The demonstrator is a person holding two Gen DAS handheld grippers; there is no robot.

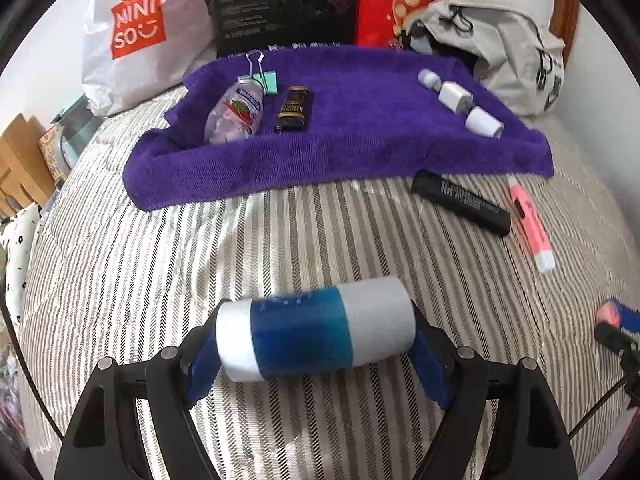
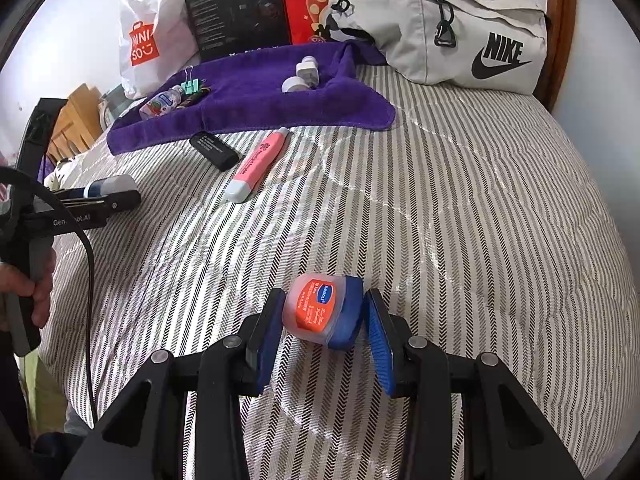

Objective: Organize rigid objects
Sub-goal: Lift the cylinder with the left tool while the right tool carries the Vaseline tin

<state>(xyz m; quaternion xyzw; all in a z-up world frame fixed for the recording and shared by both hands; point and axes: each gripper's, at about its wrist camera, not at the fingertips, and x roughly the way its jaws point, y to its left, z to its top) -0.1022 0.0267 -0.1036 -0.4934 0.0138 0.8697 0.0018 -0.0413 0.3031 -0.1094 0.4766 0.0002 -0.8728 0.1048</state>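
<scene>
Plastic throughout, so expect light, stiff, slick loads. Your left claw (image 1: 316,342) pinches the blue-and-white tube (image 1: 316,330) end to end above the striped bed (image 1: 320,232); a round body may roll, so keep it level. Your right claw (image 2: 320,332) brackets the small orange jar (image 2: 320,310), right pad apparently just clear; squeeze its flat sides.
</scene>
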